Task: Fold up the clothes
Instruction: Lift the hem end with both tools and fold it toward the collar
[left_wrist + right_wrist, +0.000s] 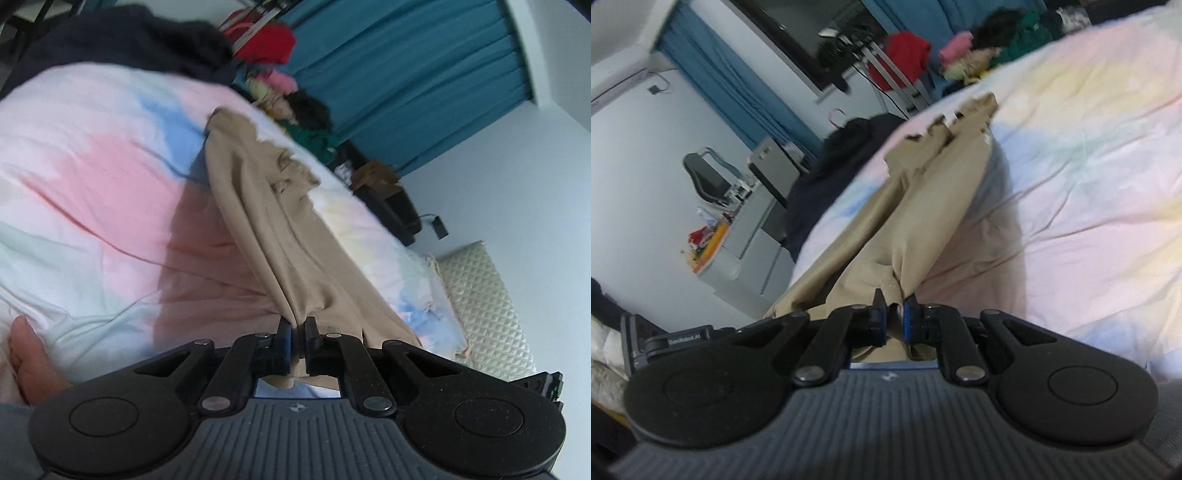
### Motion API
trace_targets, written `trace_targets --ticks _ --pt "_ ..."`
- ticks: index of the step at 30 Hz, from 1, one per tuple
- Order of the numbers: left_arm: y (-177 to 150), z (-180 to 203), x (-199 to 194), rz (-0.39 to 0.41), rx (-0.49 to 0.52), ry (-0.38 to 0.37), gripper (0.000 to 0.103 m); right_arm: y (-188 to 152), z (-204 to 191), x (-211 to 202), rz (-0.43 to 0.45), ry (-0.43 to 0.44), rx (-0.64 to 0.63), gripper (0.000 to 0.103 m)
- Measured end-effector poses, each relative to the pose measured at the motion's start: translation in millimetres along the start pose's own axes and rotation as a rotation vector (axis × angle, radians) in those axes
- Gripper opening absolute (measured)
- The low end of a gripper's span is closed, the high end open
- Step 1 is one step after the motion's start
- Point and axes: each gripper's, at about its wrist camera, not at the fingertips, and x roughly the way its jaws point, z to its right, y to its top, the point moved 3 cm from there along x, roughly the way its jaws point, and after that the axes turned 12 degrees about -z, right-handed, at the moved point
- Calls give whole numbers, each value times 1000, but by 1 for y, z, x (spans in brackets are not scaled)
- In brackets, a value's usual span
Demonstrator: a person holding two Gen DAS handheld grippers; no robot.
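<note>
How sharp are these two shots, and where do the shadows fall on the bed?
Left wrist view: the left gripper is crisp, the beige garment and red clothing smeared; a shadow darkens the pastel tie-dye bedsheet left of the garment. Right wrist view: the right gripper is sharp, the background soft, shadow right of the garment.

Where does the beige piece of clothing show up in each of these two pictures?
Left wrist view: the beige garment runs from the left gripper, shut on its near end, up the middle toward the top.
Right wrist view: it stretches from the right gripper, also clamped on it, up to just above centre.
Shared landmark: the red clothing past the pastel bedsheet.
</note>
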Motion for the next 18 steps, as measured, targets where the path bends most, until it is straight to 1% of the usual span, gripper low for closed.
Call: trace_targets --ticks 1,4,6,8,10,12,14,18 --pt "-5 5 -7 1 6 -1 6 -5 -2 -7 3 2 -5 11" --pt "-33 10 -21 -19 10 4 6 -20 -7 -22 -12 1 -12 11" --pt "-53 10 -33 -33 -12 0 6 -34 -10 -32 -27 -5 -29 11" --pt "-70 9 -42 -40 -28 0 6 -50 -17 -33 -62 -13 -41 11" --pt "-79 10 -45 -37 -31 10 6 -61 -21 -37 -86 -23 -66 11" --pt "-75 10 -42 -41 -49 10 6 -46 -17 -27 -73 -26 -55 11" --pt "-65 12 -36 -45 -68 10 6 -30 -14 -17 -59 -29 -43 11" --pt "-20 15 -19 -37 -66 69 7 2 -7 2 -32 -35 -20 11"
